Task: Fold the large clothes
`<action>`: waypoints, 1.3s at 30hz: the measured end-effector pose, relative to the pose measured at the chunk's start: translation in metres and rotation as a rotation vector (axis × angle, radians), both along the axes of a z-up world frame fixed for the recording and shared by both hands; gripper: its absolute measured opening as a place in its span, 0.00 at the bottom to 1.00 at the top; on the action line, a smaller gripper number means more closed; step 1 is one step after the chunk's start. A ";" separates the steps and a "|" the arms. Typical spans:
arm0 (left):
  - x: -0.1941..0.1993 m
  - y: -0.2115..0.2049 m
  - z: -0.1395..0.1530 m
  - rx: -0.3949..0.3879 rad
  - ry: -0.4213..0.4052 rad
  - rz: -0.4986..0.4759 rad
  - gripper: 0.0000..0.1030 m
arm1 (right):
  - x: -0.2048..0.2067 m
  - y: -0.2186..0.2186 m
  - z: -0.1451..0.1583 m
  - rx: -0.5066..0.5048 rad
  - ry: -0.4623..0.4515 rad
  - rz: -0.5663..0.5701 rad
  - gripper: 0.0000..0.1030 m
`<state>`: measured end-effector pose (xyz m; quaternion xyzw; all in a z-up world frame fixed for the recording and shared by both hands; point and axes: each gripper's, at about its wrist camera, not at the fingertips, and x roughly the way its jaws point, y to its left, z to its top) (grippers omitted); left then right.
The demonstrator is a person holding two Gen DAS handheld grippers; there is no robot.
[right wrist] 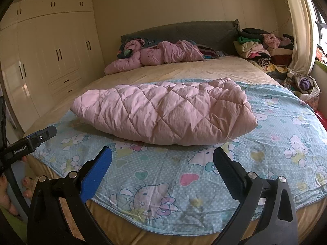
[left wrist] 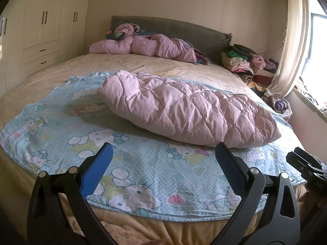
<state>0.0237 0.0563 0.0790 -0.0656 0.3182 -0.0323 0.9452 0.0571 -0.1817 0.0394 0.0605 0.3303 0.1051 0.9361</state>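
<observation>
- While both grippers hang back at the foot of the bed, the pink quilted garment (left wrist: 184, 110) lies folded into a long, puffy bundle, running crosswise on the cartoon-cat sheet (left wrist: 61, 130).
- From the right wrist view, that same pink quilted garment (right wrist: 163, 110) sits well beyond the fingertips, touching neither gripper.
- Left gripper (left wrist: 163, 155): jaws spread wide, blue pads facing each other, nothing between them, hovering over the near edge of the sheet.
- Right gripper (right wrist: 162, 159): also wide apart and empty, above the sheet's near hem; its body pokes into the left wrist view at the right edge.
- Blue patterned sheet is spread flat over the near part of the beige bed (right wrist: 184, 69), its hem curving along the mattress edge.
- Further up by the grey headboard (left wrist: 173, 26), a second pink quilted item (left wrist: 147, 45) lies crumpled in a heap.
- Beside the headboard on the window side, a pile of mixed clothes (left wrist: 245, 61) is stacked, with a pale curtain (left wrist: 292, 40) hanging next to it.
- Cream wardrobe (right wrist: 51, 51) with dark handles lines the wall on the other side of the bed.
- Fingertips (right wrist: 26, 181) of a hand show at the far left of the right wrist view, near the other gripper's body.
</observation>
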 end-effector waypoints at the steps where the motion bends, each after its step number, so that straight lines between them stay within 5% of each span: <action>1: 0.000 -0.001 0.001 -0.001 -0.003 -0.002 0.91 | 0.000 0.000 0.000 -0.001 -0.001 0.000 0.96; 39: -0.001 0.000 0.001 -0.002 0.000 0.002 0.91 | -0.001 0.005 -0.001 0.007 0.007 0.005 0.96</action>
